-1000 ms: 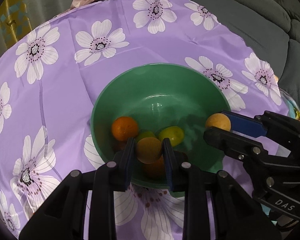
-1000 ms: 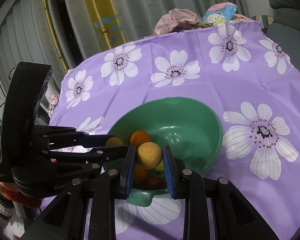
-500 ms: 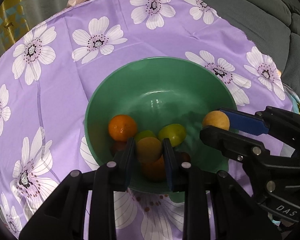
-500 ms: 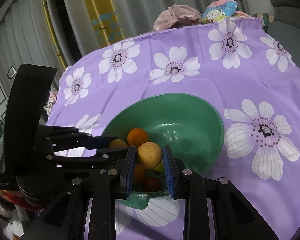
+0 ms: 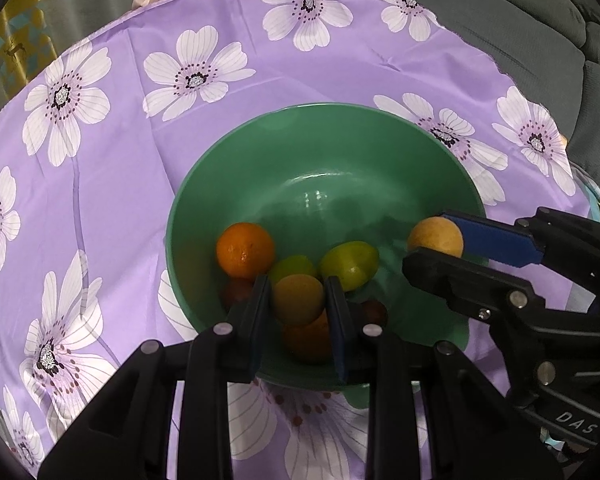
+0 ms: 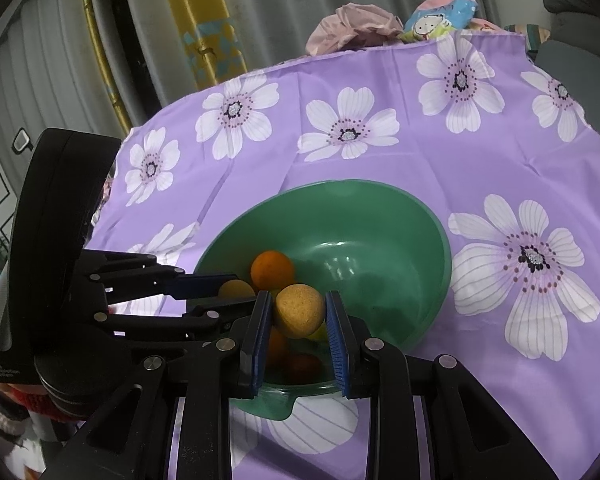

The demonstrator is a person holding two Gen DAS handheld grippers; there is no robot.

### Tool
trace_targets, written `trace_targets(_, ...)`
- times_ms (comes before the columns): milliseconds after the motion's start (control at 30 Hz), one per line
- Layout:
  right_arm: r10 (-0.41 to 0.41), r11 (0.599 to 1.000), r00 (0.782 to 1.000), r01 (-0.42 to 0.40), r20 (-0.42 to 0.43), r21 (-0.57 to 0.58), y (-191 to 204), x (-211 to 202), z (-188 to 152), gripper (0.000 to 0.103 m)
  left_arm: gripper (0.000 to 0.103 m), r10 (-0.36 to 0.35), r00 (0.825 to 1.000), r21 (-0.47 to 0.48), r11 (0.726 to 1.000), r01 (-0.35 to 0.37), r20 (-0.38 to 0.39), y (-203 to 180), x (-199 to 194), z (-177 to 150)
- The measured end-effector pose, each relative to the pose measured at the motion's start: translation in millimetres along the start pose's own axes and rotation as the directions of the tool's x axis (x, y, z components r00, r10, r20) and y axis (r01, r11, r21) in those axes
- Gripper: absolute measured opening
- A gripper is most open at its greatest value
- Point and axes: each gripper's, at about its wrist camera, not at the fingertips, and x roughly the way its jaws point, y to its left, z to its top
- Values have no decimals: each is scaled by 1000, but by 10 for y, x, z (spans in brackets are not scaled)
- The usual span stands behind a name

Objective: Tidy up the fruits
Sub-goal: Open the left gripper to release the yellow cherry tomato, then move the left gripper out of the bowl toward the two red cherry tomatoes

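Note:
A green bowl (image 5: 228, 184) sits on the purple flowered cloth and also shows in the right wrist view (image 6: 432, 224). It holds an orange (image 5: 245, 249), two green fruits (image 5: 349, 264), another orange and dark reddish fruits low in front. My left gripper (image 5: 298, 300) is shut on a yellow-orange fruit (image 5: 298, 299) over the bowl's near side. My right gripper (image 6: 299, 312) is shut on a tan-yellow round fruit (image 6: 299, 310), which the left wrist view shows over the bowl's right rim (image 5: 435, 236).
The purple flowered cloth (image 5: 112, 140) covers a round table. A grey sofa (image 5: 500, 20) stands at the back right. Crumpled fabric and a cartoon-print bag (image 6: 440, 16) lie beyond the far edge. Curtains (image 6: 204, 28) hang behind.
Both grippers have moved a little farther in over the bowl, each still holding its fruit. The bowl and its fruits have not shifted.

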Motion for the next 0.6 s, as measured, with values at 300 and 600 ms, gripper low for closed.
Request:
trace_targets(300, -2, 1000, 1000, 2, -8, 2, -11, 17, -17, 29, 27, -2, 1000, -10, 1000, 2, -15, 24, 44, -19)
trace_targets(600, 0, 1000, 1000, 0, -20, 0, 5, 43, -21, 29, 33, -4, 1000, -26, 1000, 3, -14, 41, 23, -29)
